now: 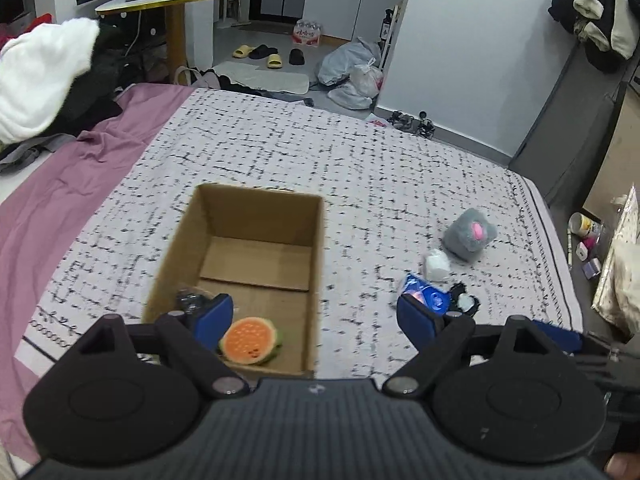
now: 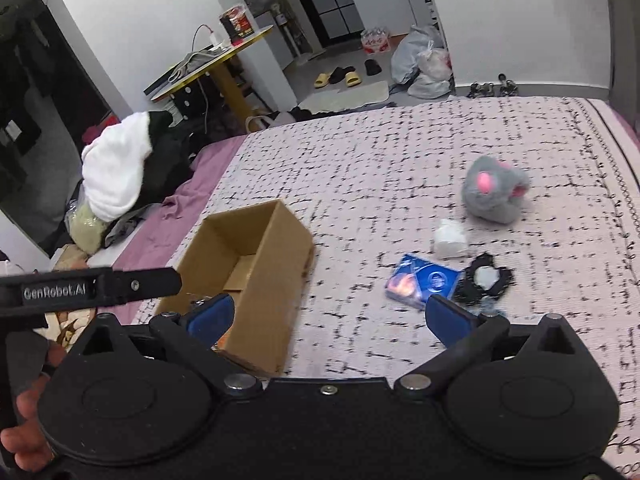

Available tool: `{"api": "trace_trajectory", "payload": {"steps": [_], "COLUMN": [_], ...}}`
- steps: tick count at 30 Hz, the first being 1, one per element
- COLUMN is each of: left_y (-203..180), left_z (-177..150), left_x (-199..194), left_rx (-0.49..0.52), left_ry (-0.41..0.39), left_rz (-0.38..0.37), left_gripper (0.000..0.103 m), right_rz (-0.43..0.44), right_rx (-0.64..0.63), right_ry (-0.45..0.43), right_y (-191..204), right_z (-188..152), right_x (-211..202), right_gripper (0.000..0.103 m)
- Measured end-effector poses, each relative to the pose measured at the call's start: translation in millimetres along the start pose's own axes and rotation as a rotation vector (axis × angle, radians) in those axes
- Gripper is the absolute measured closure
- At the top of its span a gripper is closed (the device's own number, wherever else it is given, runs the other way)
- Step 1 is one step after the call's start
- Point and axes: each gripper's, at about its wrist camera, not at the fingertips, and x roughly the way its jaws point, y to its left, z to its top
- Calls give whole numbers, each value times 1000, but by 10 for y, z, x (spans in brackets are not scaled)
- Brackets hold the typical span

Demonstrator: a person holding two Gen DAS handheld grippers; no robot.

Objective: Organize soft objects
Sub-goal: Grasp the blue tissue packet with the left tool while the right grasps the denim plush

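Note:
An open cardboard box (image 1: 248,216) (image 2: 256,236) stands on the patterned bed. An orange watermelon-slice plush (image 1: 250,340) and a dark object (image 1: 190,300) lie inside it at the near end. My left gripper (image 1: 316,320) is open and empty, above the box's near right corner. To the right on the bed lie a grey plush with pink spots (image 1: 470,236) (image 2: 494,192), a white soft lump (image 1: 436,264) (image 2: 450,238), a blue packet (image 1: 426,294) (image 2: 424,282) and a black-and-white item (image 1: 464,302) (image 2: 486,278). My right gripper (image 2: 332,320) is open and empty, between the box and the packet.
A pile of white and black clothes (image 1: 44,80) (image 2: 120,168) lies on the purple sheet at the left. The bed's right edge (image 1: 560,248) drops to a floor with small items. A table, slippers and bags are beyond the far end.

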Motion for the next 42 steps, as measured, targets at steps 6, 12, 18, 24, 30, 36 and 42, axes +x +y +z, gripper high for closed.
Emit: {"api": "trace_trajectory", "payload": {"steps": [6,12,18,24,30,36,42], "left_y": [-292,-525,-702,-816,-901,-940,-996], "left_z": [93,104,84,93,85,65,36], "left_x": [144,355,617,840,1122,1456,1689], "left_rx": [38,69,85,87,70,22,17], "left_ry": [-11,12,45,62,99,165,197], "left_rz": [-4,8,11,3,-8,-22,-30], "left_gripper": [15,15,15,15,16,17,18], "right_rz": [-42,-87,-81,-79,-84,-107,-122], "right_rx": [102,156,250,319,410,442,448], "right_ry": [-45,-68,-32,-18,37,87,138], "right_y": [-329,-590,-856,-1042,-1299,-1404,-1429], "right_z": [-11,-46,-78,-87,-124,-184,-230], "right_x": [-60,-54,67,116,319,490,672], "right_gripper": [0,0,3,7,19,24,28]}}
